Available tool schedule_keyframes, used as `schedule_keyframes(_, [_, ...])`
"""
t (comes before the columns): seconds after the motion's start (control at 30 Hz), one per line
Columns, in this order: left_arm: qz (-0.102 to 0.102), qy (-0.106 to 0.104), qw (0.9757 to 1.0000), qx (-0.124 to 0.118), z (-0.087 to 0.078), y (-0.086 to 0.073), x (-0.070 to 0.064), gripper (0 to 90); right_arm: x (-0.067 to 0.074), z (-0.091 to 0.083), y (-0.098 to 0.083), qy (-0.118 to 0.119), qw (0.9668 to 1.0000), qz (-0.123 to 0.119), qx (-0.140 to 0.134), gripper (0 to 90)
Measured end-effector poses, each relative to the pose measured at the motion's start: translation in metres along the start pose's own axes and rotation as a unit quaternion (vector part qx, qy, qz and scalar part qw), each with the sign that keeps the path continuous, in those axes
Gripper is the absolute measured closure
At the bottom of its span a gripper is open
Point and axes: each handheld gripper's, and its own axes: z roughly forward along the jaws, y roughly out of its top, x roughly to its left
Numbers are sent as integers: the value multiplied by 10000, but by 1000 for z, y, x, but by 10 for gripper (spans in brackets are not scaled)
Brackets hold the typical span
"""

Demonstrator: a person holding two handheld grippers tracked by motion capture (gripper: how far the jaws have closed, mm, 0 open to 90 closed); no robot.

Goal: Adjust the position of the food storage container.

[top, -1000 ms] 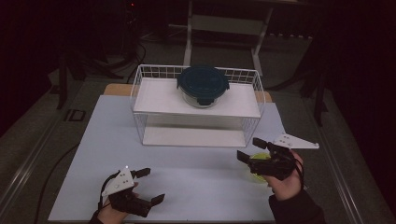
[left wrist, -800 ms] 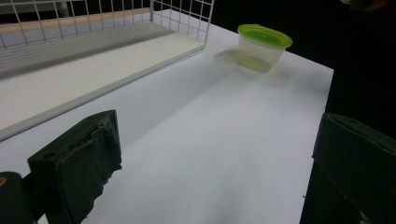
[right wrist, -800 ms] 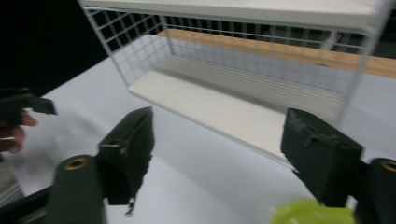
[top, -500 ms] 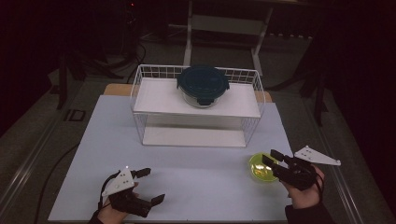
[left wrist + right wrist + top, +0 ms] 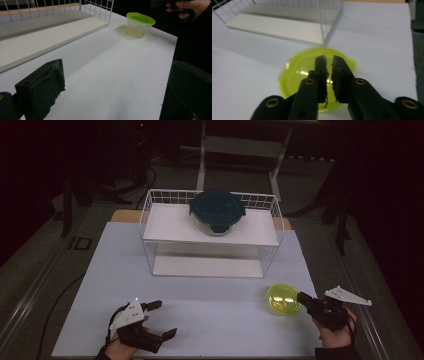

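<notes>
Now right gripper (image 5: 328, 60) is hovering nearly closed, jaws just narrowed, empty, over the green-lidded tub (image 5: 282, 299) near the table's (image 5: 210, 305) right edge; left gripper (image 5: 159, 319) is resting wide at the near-left corner.

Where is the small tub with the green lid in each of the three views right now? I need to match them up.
High view: the green-lidded tub stands on the table at lower right, just off the right gripper.
Left gripper view: upper middle-right, near the table's far edge.
Right gripper view: centre, directly behind the nearly shut jaws, nothing between them.
Shared landmark: the white wire rack, whose corner stands near the tub.
</notes>
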Motion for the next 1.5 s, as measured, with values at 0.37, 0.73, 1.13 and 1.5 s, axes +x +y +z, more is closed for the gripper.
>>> schedule_keyframes(0.37, [23,-21,10000,10,0,0,-1,5,-27,8,-23,-503,9978,349,258,897])
schedule_keyframes(0.73, [73,24,10000,31,0,1,-1,5,-30,30,-43,-338,9958,494,700,897])
schedule_keyframes(1.13, [71,23,10000,25,0,2,-1,5,-20,42,-44,-58,9957,444,817,898])
schedule_keyframes(1.5, [75,20,10000,1,-1,2,-1,5,-1,58,-38,150,9943,98,1050,898])
